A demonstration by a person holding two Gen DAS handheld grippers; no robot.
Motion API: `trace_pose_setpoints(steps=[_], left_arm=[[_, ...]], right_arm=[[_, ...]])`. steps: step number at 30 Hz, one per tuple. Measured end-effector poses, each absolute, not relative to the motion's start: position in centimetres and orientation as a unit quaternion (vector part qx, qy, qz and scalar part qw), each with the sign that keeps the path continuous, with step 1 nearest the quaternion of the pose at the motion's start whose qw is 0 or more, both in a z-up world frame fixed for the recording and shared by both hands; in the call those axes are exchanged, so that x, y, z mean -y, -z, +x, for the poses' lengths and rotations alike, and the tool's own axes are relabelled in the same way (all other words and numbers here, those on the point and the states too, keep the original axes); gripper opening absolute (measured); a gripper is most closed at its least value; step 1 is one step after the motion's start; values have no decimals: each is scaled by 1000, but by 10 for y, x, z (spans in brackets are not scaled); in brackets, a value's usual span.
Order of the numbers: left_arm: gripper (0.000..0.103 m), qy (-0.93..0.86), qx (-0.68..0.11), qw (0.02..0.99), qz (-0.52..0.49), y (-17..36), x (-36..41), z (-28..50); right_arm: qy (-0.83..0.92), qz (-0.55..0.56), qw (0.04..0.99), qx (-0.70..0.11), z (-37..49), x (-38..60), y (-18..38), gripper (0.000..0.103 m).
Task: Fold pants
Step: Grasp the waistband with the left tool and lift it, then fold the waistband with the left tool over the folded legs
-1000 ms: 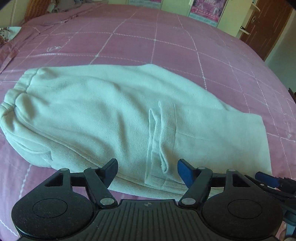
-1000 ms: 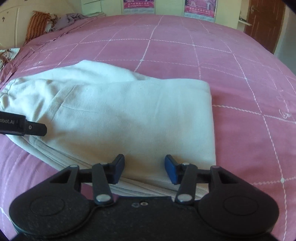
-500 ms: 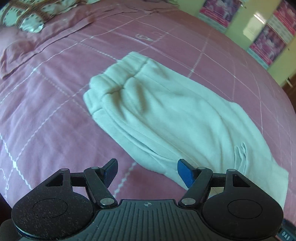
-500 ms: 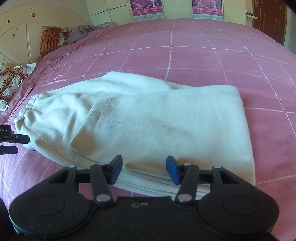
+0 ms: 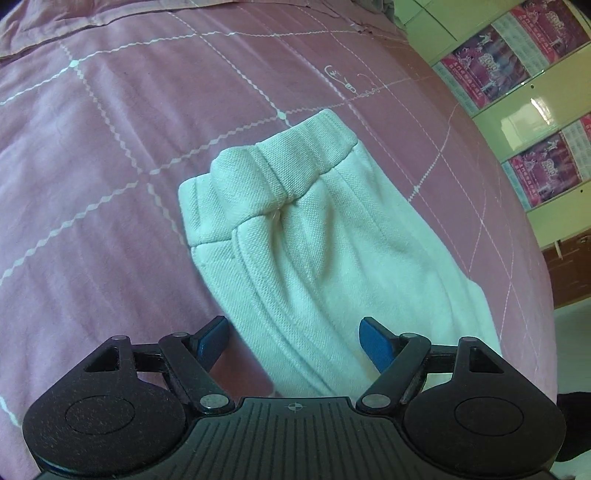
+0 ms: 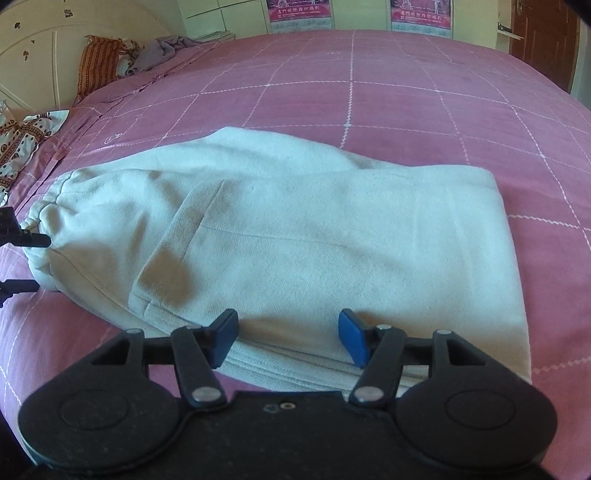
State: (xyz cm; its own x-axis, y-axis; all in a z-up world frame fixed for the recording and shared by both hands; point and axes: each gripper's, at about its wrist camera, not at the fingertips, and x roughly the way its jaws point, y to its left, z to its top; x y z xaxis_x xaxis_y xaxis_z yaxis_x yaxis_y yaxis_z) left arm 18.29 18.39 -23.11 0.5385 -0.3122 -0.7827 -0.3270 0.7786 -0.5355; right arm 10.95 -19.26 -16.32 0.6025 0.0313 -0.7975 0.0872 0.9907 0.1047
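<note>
Pants [image 6: 295, 236] folded on bed [image 6: 406, 92] | left hand-held gripper [image 5: 293, 341] opening, grasping nothing | right hand-held gripper [image 6: 288, 338] opening, grasping nothing

One pair of pants [image 6: 314, 236], folded, is shown on one bedspread [image 6: 406, 92]. Two grippers are counted, the left gripper [image 5: 293, 339] and the right gripper [image 6: 288, 339], each with two fingers. Two posters [image 6: 299, 11] are seen in the right wrist view and three in the left wrist view. One door [image 6: 543, 37] and two patterned cushions [image 6: 99, 62] are counted.
</note>
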Motion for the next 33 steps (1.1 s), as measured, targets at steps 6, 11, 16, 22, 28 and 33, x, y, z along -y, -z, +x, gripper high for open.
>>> trace_pose_setpoints(steps=[6,11,16,22,28,33], left_arm=[[44,-29,-467,808,-358,238,-185,195],[29,-29,-455,806,-378,243,-191,192],[33,-26,-454,813,-364,244,-185,200],[45,-16,-433,813,-389,248,-177,208],[26,-20,-426,814,-395,244,-179,204],[21,20,-377,876,-299,192,-149,197]], right_arm=[[19,65,893,-446,111,192,162,61],[24,69,901,-428,115,194,150,58],[46,38,900,-433,137,197,152,57],[51,28,889,-454,146,193,169,61],[47,29,889,-454,146,193,169,63],[44,27,890,-454,145,194,167,61]])
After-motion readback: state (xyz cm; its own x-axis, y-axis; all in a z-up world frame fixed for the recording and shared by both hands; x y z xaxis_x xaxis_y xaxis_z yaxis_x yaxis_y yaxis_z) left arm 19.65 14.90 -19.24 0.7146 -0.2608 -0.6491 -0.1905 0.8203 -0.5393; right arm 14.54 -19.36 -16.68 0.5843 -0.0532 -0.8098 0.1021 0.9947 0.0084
